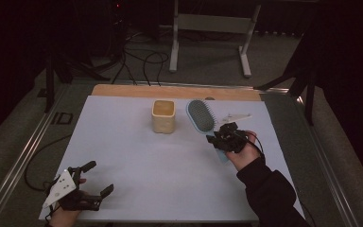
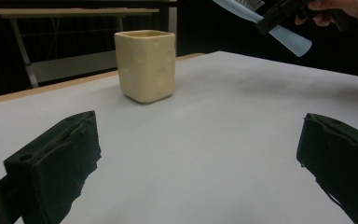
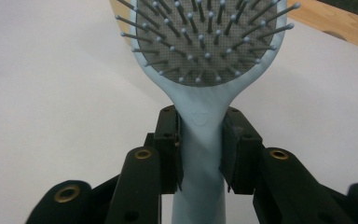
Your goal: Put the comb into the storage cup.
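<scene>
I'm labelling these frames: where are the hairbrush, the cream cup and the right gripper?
hairbrush (image 3: 205,37): right gripper view, on the bristle pad.
cream cup (image 2: 145,65): left gripper view, on its front wall.
right gripper (image 3: 200,149): right gripper view, between its fingers, at the handle.

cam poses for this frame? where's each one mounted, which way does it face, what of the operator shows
High view: above the person's side, facing forward and down on the table; both forearms, left claw and right claw show.
Left gripper view: on the left claw, low over the table, facing the cup; its two jaws stand wide apart.
Right gripper view: on the right claw, looking along the hairbrush; jaws clamp the handle.
Shared: high and left gripper views both show the cup and the held hairbrush.
</scene>
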`<state>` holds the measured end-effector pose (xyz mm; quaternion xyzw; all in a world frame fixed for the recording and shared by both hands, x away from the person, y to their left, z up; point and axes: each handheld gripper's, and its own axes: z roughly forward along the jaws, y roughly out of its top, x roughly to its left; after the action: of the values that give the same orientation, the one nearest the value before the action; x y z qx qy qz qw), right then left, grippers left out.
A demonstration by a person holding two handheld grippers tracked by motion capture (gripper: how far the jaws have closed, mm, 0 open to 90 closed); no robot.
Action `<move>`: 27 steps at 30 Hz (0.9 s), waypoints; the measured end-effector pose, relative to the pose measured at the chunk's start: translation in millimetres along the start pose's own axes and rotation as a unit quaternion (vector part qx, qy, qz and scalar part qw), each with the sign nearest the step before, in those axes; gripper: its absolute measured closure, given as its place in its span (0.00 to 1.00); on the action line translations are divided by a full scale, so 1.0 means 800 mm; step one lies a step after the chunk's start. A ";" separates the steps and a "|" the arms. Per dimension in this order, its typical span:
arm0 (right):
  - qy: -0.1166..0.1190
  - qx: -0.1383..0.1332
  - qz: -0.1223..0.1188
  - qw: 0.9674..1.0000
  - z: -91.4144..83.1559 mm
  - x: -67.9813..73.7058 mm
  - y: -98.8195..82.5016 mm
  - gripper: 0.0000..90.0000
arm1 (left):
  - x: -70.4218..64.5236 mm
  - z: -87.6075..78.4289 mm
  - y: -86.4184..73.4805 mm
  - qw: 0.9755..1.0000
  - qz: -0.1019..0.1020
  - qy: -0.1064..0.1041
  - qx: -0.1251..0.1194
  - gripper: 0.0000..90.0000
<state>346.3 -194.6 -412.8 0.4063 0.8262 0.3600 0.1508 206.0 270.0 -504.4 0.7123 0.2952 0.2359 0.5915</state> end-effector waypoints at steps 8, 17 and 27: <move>0.001 -0.028 -0.003 1.000 0.001 0.004 0.012 0.79 | 0.000 0.000 0.000 1.000 -0.001 -0.001 -0.001 0.00; 0.000 -0.053 -0.005 0.999 0.004 0.006 0.026 0.79 | 0.000 0.000 0.000 1.000 0.002 -0.001 0.001 0.00; 0.005 -0.088 -0.001 0.996 0.015 0.011 0.040 0.79 | 0.000 0.000 0.000 1.000 0.002 0.000 0.000 0.00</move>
<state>364.8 -168.9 -397.8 0.3892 0.7923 0.4331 0.1822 205.5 270.1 -504.3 0.7127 0.2937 0.2372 0.5912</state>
